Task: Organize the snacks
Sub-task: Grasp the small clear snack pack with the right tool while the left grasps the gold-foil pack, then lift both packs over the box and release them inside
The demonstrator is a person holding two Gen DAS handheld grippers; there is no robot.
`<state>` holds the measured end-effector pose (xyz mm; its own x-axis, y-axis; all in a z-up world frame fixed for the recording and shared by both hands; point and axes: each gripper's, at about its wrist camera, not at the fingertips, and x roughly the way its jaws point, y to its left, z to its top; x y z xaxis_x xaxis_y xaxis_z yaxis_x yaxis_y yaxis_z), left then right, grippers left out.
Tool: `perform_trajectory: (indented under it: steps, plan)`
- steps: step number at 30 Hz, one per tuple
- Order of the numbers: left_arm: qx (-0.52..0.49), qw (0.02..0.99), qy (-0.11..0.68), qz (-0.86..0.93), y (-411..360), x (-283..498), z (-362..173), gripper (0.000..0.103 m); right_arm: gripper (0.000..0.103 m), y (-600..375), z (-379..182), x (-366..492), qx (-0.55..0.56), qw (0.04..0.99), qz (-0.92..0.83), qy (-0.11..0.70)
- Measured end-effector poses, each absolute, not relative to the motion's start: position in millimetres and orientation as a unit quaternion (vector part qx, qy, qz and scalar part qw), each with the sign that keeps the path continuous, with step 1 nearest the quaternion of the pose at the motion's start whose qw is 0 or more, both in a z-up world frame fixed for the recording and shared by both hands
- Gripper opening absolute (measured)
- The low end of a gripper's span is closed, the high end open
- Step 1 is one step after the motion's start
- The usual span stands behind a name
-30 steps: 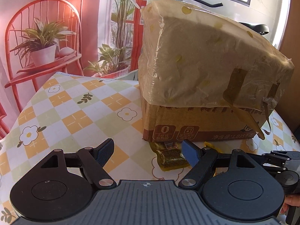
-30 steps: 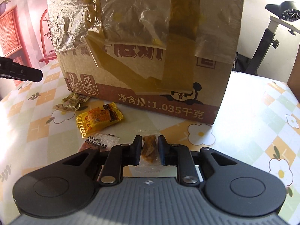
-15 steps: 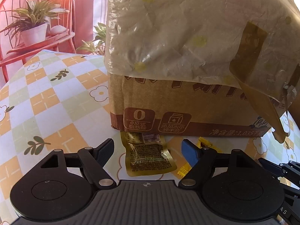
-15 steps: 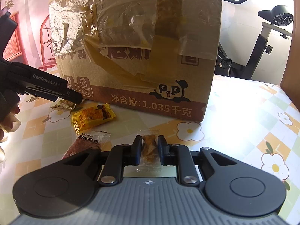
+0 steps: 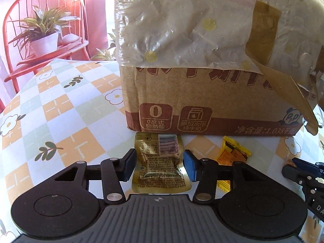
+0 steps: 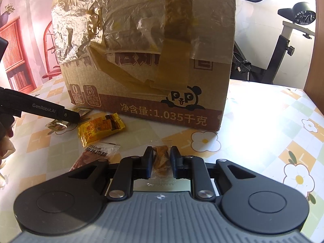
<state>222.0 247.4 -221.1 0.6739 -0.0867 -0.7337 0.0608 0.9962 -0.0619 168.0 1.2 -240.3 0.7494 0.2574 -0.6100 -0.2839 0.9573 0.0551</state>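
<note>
You are bringing the left tongs [image 5: 159,165] in wide open around the gold packet [image 5: 160,165] just before the cardboard box [image 5: 212,105], ready to close. Your right tongs [image 6: 161,162] are keeping the clear-wrapped snack [image 6: 161,161] pinched just before that box, so both need boxing next.

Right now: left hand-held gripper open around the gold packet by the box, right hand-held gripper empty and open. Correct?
Not quite. The right hand-held gripper isn't empty: the right wrist view shows its jaws closed on a small clear-wrapped snack. The rest holds: the left hand-held gripper is open around the gold packet beside the cardboard box.
</note>
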Motion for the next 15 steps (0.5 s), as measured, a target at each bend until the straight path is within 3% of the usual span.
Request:
perform_trajectory:
  steps: [7, 15]
  plan:
    - [-0.066, 0.911, 0.408, -0.012, 277.1, 187.7, -219.2, 0.049, 0.02, 4.7, -240.0, 165.5, -0.032, 0.935, 0.151, 0.32]
    - [-0.046, 0.929, 0.367, -0.009, 278.2, 161.1, -197.8, 0.048, 0.02, 2.5, -238.7, 160.8, -0.03, 0.935, 0.16, 0.314]
